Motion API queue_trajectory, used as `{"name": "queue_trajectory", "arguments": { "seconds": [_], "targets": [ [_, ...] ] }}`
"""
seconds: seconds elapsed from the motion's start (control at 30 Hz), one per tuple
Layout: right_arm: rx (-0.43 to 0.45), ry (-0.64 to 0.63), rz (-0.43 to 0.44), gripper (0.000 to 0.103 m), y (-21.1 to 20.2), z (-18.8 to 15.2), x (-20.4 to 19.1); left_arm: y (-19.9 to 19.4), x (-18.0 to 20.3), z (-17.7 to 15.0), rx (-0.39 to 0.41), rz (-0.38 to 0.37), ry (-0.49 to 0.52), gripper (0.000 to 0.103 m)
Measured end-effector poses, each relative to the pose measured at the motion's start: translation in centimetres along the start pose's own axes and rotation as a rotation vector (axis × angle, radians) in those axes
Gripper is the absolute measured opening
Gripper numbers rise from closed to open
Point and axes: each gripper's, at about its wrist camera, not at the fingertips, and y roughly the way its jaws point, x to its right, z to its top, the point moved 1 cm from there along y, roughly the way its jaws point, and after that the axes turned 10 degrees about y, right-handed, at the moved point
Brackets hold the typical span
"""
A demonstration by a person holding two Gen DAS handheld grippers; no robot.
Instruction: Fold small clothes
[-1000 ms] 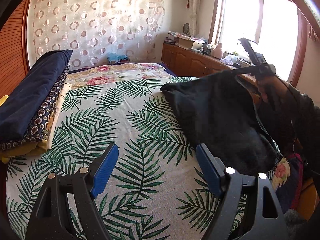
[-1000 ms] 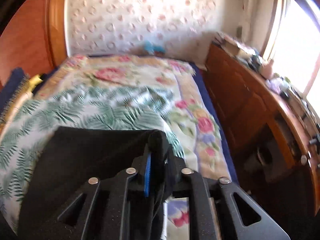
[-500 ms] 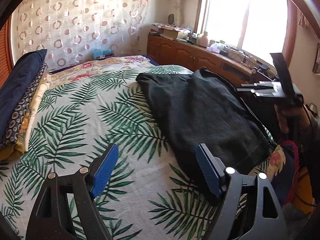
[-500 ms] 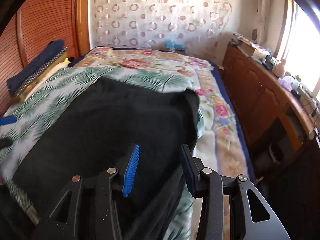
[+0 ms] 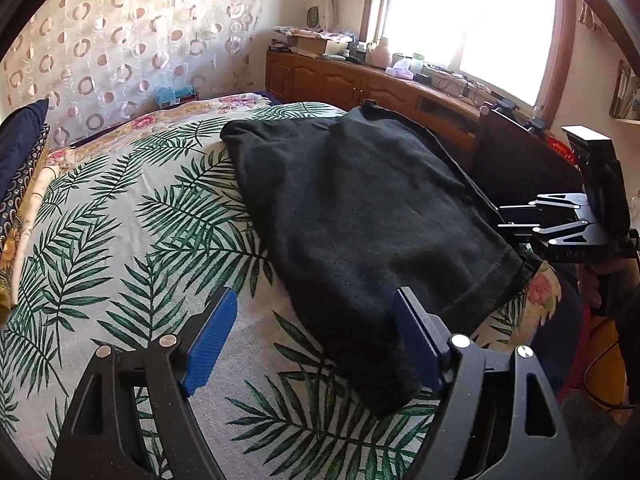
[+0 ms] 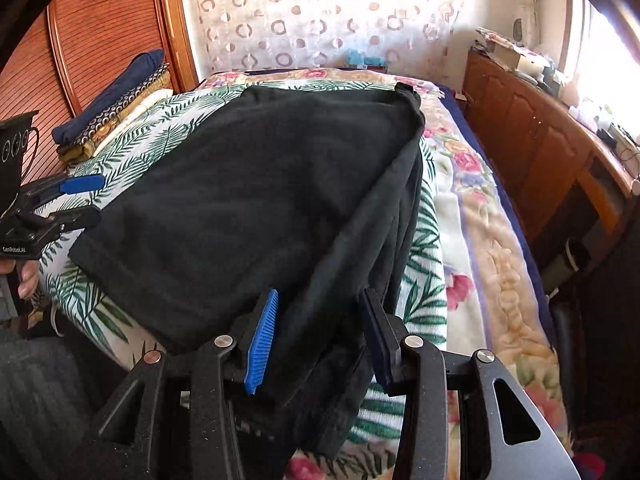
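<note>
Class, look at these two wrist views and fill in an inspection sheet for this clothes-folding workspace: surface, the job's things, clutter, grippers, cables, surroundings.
Surface: bed with a palm-leaf sheet, floral blanket under it along one side.
Job's things: black garment spread on the sheet, one edge hanging off the bed's near side.
Clutter: stack of folded fabrics by the headboard.
Grippers: left gripper open, nothing between its pads; right gripper open, garment edge lying loose between its pads.
Cables: some on the wooden cabinet under the window.
Surroundings: circle-patterned curtain, bright window, cabinet top crowded with small items.
</note>
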Motion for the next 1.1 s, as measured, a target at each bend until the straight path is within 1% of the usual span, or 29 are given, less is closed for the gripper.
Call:
{"name": "queue_trajectory", "arguments": {
  "seconds": [0.03,0.07,0.13,0.17,0.27,0.3,0.4,0.5,0.63,0.73,0.8,0.9,0.97,1.0,1.1],
  "targets": [
    [-0.002,0.002,0.002,0.044,-0.1,0.0,0.2,0.0,0.0,0.0,-0.004,-0.003,0.001,0.080],
    [-0.008,0.008,0.002,0.044,0.6,0.6,-0.1,0.1,0.0,-0.1,-0.008,-0.004,0.000,0.080],
    [-0.016,0.014,-0.001,0.043,0.8,0.4,-0.9,0.2,0.1,-0.2,-0.013,-0.008,0.001,0.080],
    [-0.020,0.009,-0.001,0.041,0.9,0.3,-1.2,0.3,0.1,-0.2,-0.014,-0.011,0.000,0.080],
    [-0.040,-0.014,0.016,0.008,1.2,0.5,-2.0,0.5,0.0,-0.3,-0.019,-0.022,-0.004,0.080],
    [-0.045,-0.027,0.022,0.003,1.2,0.4,-2.0,0.6,0.0,-0.3,-0.022,-0.027,-0.006,0.080],
    [-0.041,-0.052,-0.006,0.003,-0.2,0.6,-1.7,0.8,0.0,-0.4,-0.032,-0.037,-0.007,0.080],
    [-0.028,-0.042,-0.029,0.003,-1.4,0.8,-0.9,0.9,0.1,-0.5,-0.038,-0.051,-0.008,0.080],
    [-0.050,-0.039,-0.020,0.003,-1.0,0.2,-1.0,0.9,0.3,-0.6,-0.039,-0.055,0.001,0.080],
    [-0.044,-0.037,-0.021,0.003,-0.6,0.0,-1.3,0.7,0.3,-0.6,-0.035,-0.060,0.005,0.081],
    [-0.020,-0.038,-0.026,0.003,-0.7,0.2,-1.6,0.5,0.3,-0.7,-0.035,-0.067,0.007,0.075],
    [0.020,-0.048,-0.036,0.003,-1.1,0.3,-2.1,0.3,0.4,-0.9,-0.037,-0.072,0.011,0.071],
    [0.046,-0.057,-0.051,0.004,-1.3,0.5,-2.7,0.3,0.6,-1.0,-0.041,-0.071,0.016,0.070],
    [0.056,-0.059,-0.051,0.006,-1.4,0.5,-2.9,0.3,0.6,-1.0,-0.043,-0.072,0.017,0.070],
    [0.092,-0.068,-0.053,0.010,-1.5,0.7,-3.5,0.4,0.7,-1.1,-0.047,-0.074,0.022,0.070]
  ]
}}
